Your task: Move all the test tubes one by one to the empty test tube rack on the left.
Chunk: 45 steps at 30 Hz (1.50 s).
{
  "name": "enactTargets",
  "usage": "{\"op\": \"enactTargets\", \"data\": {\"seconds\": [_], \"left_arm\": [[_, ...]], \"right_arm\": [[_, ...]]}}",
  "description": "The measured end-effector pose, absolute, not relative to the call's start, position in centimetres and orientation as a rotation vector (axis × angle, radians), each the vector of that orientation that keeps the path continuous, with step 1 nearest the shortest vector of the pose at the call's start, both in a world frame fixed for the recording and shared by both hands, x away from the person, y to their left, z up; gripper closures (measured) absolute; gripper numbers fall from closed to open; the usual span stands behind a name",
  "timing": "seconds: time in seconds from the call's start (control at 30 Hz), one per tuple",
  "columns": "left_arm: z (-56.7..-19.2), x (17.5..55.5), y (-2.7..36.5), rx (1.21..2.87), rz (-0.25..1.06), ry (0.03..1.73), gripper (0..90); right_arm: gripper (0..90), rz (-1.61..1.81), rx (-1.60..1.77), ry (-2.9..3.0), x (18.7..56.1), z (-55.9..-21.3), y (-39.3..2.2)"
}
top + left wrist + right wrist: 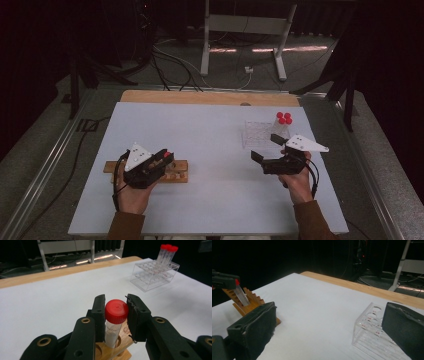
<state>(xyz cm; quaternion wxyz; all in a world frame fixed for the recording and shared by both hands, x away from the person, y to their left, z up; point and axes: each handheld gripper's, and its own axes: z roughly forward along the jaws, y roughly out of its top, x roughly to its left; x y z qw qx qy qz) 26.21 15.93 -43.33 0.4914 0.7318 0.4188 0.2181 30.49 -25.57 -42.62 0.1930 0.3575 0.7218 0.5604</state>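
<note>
Left gripper [116,312]: fingers [99,312] pinched tight, held low over surface. Right gripper [266,148]: fingers [257,325] spread wide, nothing between them, hand [296,181] beneath.

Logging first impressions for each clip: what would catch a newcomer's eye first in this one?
First, the red-capped tube in the wooden rack at the near left, with the left gripper jaws closed on its cap. Next, the clear plastic rack at the far right of the white table, with three more red-capped tubes at its far corner. The right gripper hovers beside it, jaws wide open and empty.
</note>
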Motion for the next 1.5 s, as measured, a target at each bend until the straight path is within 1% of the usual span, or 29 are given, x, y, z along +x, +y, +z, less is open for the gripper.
{"op": "enactTargets", "data": {"seconds": [0.53,0.67,0.8,0.83,0.9,0.97,1.0,1.07,1.17,1.2,1.33,1.4,1.5], "left_arm": [[-44.3,26.7,15.8,1.807,0.502,1.034,70.1],[-44.4,26.7,15.7,1.813,0.504,1.043,66.6],[-44.2,26.7,15.8,1.795,0.509,1.03,57.4],[-44.2,26.7,15.9,1.785,0.509,1.027,49.9],[-43.9,26.6,15.9,1.757,0.52,1.014,43.7],[-43.8,26.5,16.0,1.746,0.526,1.015,33.6],[-43.7,26.5,16.0,1.737,0.534,1.017,33.6],[-43.6,26.4,16.1,1.726,0.562,1.022,27.1],[-43.5,26.4,16.3,1.695,0.567,1.039,16.4],[-43.5,26.4,16.4,1.685,0.566,1.044,16.0],[-43.5,26.4,16.8,1.666,0.575,1.057,3.8],[-43.5,26.4,17.0,1.658,0.586,1.062,1.5],[-43.5,26.4,17.2,1.649,0.59,1.063,0.6]], "right_arm": [[0.0,1.567,1.012,2.014,30.6,-42.6,-25.8],[0.0,1.563,1.024,2.007,30.7,-42.5,-26.1],[0.0,1.553,1.036,1.993,30.9,-42.5,-26.5],[0.0,1.545,1.047,1.984,30.9,-42.4,-26.7],[0.0,1.532,1.056,1.976,31.0,-42.4,-27.0],[0.0,1.509,1.066,1.963,31.1,-42.2,-27.3],[0.0,1.509,1.066,1.963,31.1,-42.2,-27.3],[0.0,1.489,1.076,1.948,31.3,-42.0,-27.8],[0.0,1.454,1.095,1.927,31.8,-41.7,-28.3],[0.0,1.448,1.099,1.922,32.0,-41.7,-28.4],[0.9,1.391,1.144,1.888,32.8,-42.5,-29.1],[0.9,1.367,1.178,1.872,33.3,-43.0,-29.6],[2.4,1.333,1.22,1.842,33.9,-43.6,-30.2]]}}
